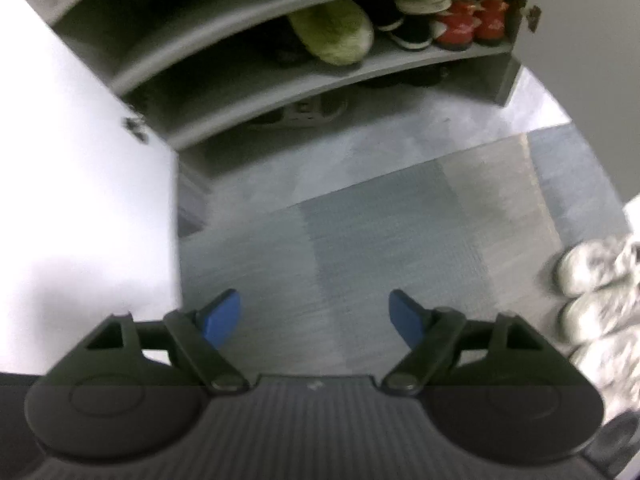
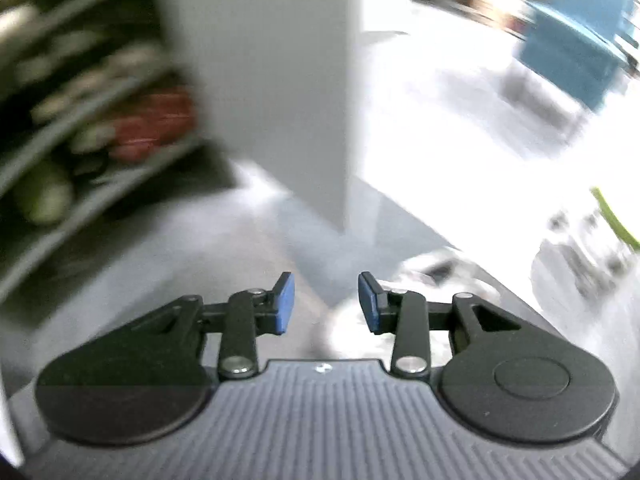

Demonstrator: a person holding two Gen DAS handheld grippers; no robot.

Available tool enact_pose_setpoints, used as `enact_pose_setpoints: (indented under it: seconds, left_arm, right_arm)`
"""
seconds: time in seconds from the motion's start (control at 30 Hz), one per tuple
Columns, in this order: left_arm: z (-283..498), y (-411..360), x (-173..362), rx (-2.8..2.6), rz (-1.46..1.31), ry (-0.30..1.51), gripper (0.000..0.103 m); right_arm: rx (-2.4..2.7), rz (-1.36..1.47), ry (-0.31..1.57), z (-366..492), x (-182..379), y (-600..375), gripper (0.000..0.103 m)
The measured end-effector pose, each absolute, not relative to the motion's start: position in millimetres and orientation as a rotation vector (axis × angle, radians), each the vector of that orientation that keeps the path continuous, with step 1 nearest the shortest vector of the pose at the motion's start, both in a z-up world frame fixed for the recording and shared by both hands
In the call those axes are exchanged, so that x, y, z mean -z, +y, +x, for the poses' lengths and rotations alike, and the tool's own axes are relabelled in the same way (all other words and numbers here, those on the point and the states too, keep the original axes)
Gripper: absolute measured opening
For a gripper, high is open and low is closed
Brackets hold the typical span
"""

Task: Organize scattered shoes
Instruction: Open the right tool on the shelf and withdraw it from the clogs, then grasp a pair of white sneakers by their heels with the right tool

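Your left gripper (image 1: 314,316) points down at bare floor (image 1: 360,208), jaws wide apart and empty; the scattered white shoes (image 1: 592,292) lie off to its right, well clear of the fingers. Your right gripper (image 2: 326,304) is partly open with nothing between the pads. Ahead, the open shoe cabinet (image 1: 260,92) holds a fuzzy green slipper (image 1: 332,36), black-and-white shoes (image 1: 408,32) and red shoes (image 1: 472,24) side by side on one shelf

Bare floor (image 1: 320,208) is lying open before the shelves (image 1: 280,76); white sneakers (image 1: 592,292) and cabinet door (image 1: 80,160) are flanking it.
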State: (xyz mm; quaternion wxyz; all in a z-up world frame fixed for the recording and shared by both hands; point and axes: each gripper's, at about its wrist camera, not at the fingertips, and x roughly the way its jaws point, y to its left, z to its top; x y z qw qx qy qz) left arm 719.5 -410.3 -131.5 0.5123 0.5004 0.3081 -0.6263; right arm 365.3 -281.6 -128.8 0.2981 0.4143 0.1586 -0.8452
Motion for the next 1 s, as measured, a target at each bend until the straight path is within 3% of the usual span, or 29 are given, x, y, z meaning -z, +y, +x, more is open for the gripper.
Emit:
enact_pose_setpoints:
  seconds: [0.03, 0.1, 0.43, 0.57, 0.7, 0.73, 0.8, 1.0]
  left_arm:
    - [706.6, -415.0, 141.5, 1.534, 1.197, 0.728, 0.083]
    - [684.2, -420.0, 162.0, 1.615, 1.171, 0.664, 0.083]
    - [630.8, -445.7, 206.3, 1.876, 1.011, 0.464, 0.083]
    - [631.8, -450.7, 206.0, 1.896, 0.913, 0.297, 0.083]
    - [633.8, -464.4, 209.9, 1.872, 0.868, 0.374, 0.083]
    - [634.5, -464.9, 207.6, 1.872, 0.850, 0.369, 0.083]
    - [637.1, -466.2, 200.7, 1.866, 0.815, 0.350, 0.083]
    - [663.3, -458.9, 188.8, 1.831, 0.729, 0.295, 0.083]
  right_arm:
    - [2.273, 1.113, 0.404, 351.8, 144.4, -274.3, 0.061]
    - [2.347, 1.156, 0.339, 317.5, 186.1, -266.1, 0.066]
    - [2.602, 1.435, -0.123, 210.9, 376.6, -254.8, 0.067]
    - [2.636, 1.498, -0.199, 192.3, 400.5, -257.4, 0.067]
    - [2.746, 1.391, -0.166, 191.6, 409.2, -271.6, 0.063]
    - [2.772, 1.369, -0.158, 194.8, 410.5, -273.6, 0.051]
    - [2.812, 1.311, -0.177, 203.7, 411.9, -270.0, 0.046]
    - [2.780, 1.062, -0.237, 239.9, 385.2, -246.4, 0.042]
